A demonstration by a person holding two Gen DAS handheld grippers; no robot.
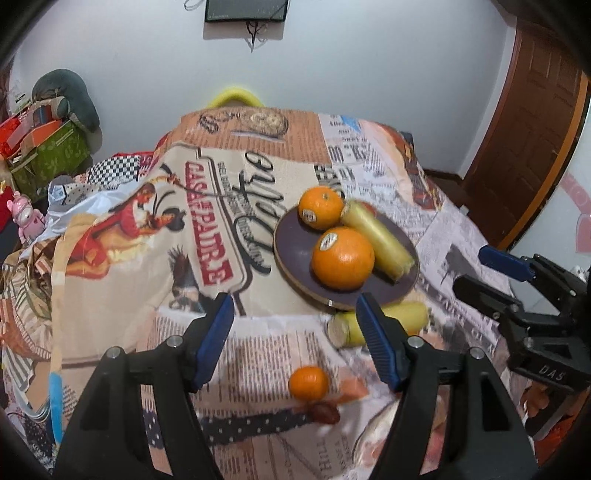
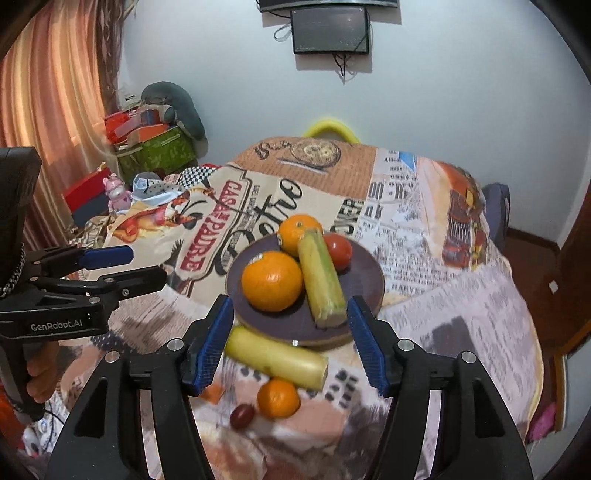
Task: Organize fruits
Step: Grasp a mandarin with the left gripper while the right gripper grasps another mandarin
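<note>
The dark round plate (image 2: 364, 275) is the landmark. It sits on a table draped in a soft, wrinkled newspaper-print cloth (image 2: 461, 317), which may bunch under a sliding push. On the plate lie a big orange (image 2: 271, 280), a second orange (image 2: 295, 230) behind it, a corn cob (image 2: 319, 277) lying lengthwise, and a red tomato (image 2: 340, 251) at the far side. Just off the plate's near rim lies another corn cob (image 2: 275, 356), and nearer the camera than that a small mandarin (image 2: 277, 398) and a dark red-brown small fruit (image 2: 242, 416).

The loose cob looks firm and fairly heavy, likely to roll; a grip across its middle seems safest. The mandarin is light and soft-skinned and wants a gentle squeeze at its widest part. The small fruit looks fragile.

Both grippers hover over the table's near part, on the camera side of the plate. The right gripper (image 2: 290, 332) has its jaws apart and holds nothing; the left gripper (image 1: 295, 332) likewise stands parted and empty.

Beyond the plate: a pale wall, a wall-mounted screen (image 2: 330, 31), orange curtains (image 2: 55, 110) and stacked boxes (image 2: 155, 147).
</note>
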